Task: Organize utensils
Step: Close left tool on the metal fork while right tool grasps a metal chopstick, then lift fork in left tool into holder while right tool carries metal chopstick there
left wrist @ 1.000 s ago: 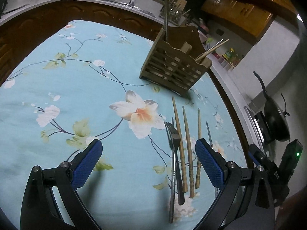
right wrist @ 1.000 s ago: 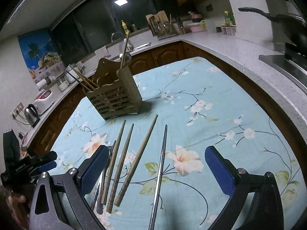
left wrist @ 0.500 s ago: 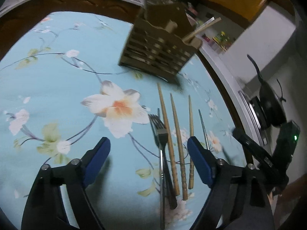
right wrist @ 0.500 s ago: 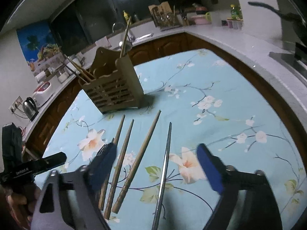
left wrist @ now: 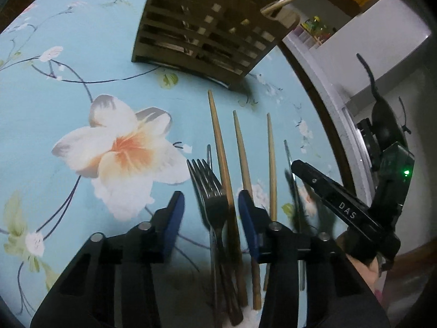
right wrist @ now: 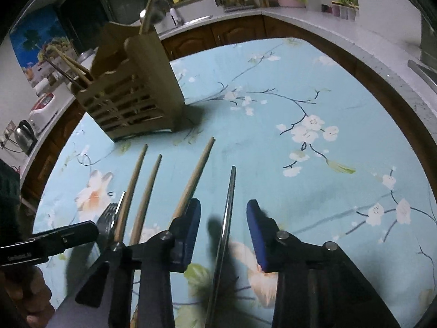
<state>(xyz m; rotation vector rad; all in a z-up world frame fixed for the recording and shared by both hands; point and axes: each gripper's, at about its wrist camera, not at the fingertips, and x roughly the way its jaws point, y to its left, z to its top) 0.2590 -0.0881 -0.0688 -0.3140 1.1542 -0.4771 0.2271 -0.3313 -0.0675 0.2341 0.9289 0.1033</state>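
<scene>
Utensils lie side by side on a pale blue tablecloth (left wrist: 82, 109) printed with white blossoms and thin dark branches. The left gripper (left wrist: 209, 220), black-framed with blue ribbed pads, hangs low over them with its jaws closing; a dark metal fork (left wrist: 210, 188) and the nearest wooden chopstick (left wrist: 222, 164) run between the pads, which do not yet press on them. The fork is slim and glossy, its four tines pointing away from the camera.

In the right wrist view, the right gripper (right wrist: 222, 225), also closing, straddles a thin grey metal chopstick (right wrist: 228, 210) that lies straight and flat on the cloth; its pads stand clear of the stick on both sides.

Outward from the left gripper, two more wooden chopsticks (left wrist: 243, 161) taper toward the far end, pale tan and matte, set roughly parallel and slightly apart. The metal chopstick lies beyond them, toward the table's right edge.

Farther back stands a wooden utensil holder (right wrist: 131, 93), box-shaped with slatted sides and a curved top edge, upright on the cloth. Chopsticks (right wrist: 72, 65) lean out of its left compartment, and one pale stick (right wrist: 148, 8) rises from its rear part.

Beyond the table, a white counter (right wrist: 314, 24) curves round above brown cabinet doors.
</scene>
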